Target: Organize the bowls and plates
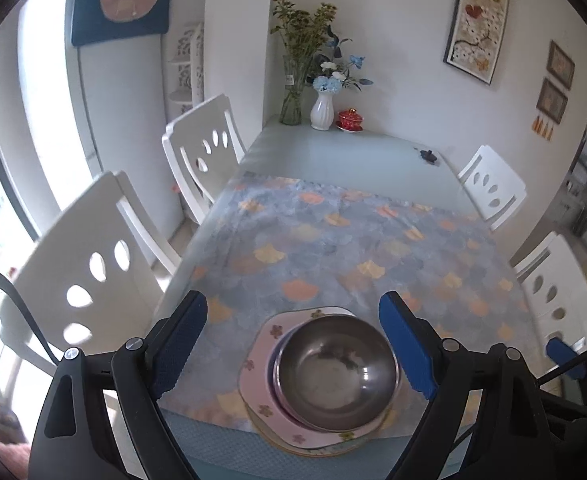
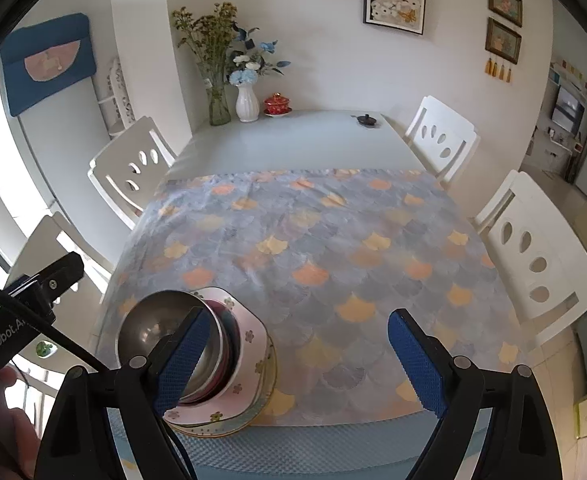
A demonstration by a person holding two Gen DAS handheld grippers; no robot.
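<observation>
A steel bowl sits nested in a darker bowl on a stack of pink flowered plates near the table's front edge. My left gripper is open, hovering above with the stack between its blue fingers, touching nothing. In the right wrist view the same steel bowl and plates stand at the lower left. My right gripper is open and empty, to the right of the stack; its left finger overlaps the bowl in view.
A scale-patterned cloth covers the near half of the table. Vases with flowers, a red lidded cup and a small dark object stand at the far end. White chairs line both sides.
</observation>
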